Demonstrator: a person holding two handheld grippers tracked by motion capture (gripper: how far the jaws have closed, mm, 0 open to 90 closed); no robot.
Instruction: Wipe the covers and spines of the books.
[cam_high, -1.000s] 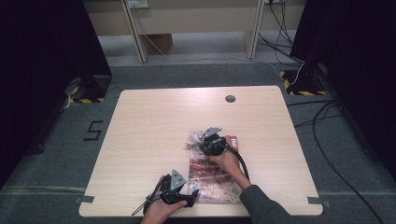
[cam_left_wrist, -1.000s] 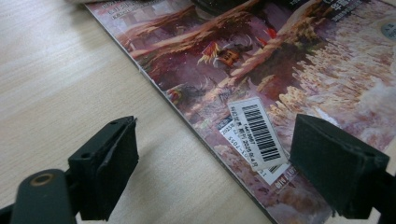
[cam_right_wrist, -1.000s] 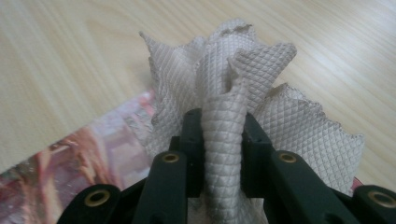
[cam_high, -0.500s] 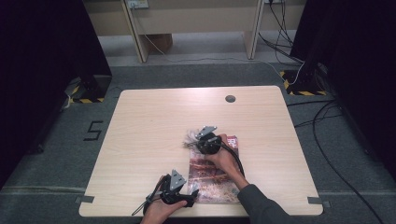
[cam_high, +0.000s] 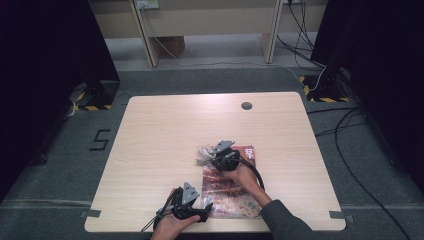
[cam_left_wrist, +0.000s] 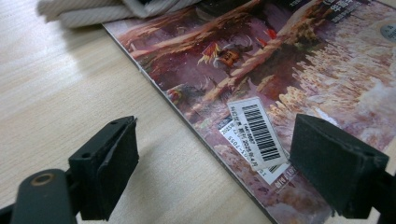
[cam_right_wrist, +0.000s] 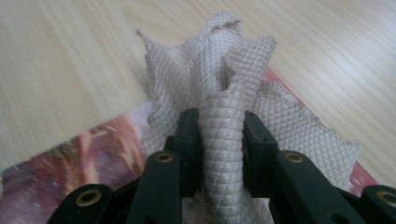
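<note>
1. Pinched in the fingers of the right gripper (cam_right_wrist: 223, 126): an upright fold of the quilted grey cloth (cam_right_wrist: 224, 70); fingers narrow, pads on both sides of the fold, having just been opening a little with the cloth between them; grip probably light.
2. Ahead of and below those fingers: the rest of the cloth, fanned out and resting on the far end of the magazine (cam_high: 230, 195), spilling over its far left corner onto the tabletop (cam_high: 175, 130).
3. Spread wide and holding nothing: the fingers of the left gripper (cam_left_wrist: 215, 123); one finger over bare tabletop, the other over the cover, the magazine's near left edge running between them; barcode label (cam_left_wrist: 257, 133) just inside the cover-side finger.
4. Long axis of the magazine: straight away from the left fingers toward the right ones; cloth (cam_left_wrist: 93, 11) at the far end of that line, well apart from the left fingers.
5. Nearer to the cloth: the right gripper (cam_high: 212, 157), already on it; nearer to the near edge of the magazine: the left gripper (cam_high: 200, 212).
6. Judged for the coming move: any draw of the cloth along the cover to run toward the left fingers, down the long axis; a close of the left fingers on the edge likely needed first to keep the magazine from sliding.
</note>
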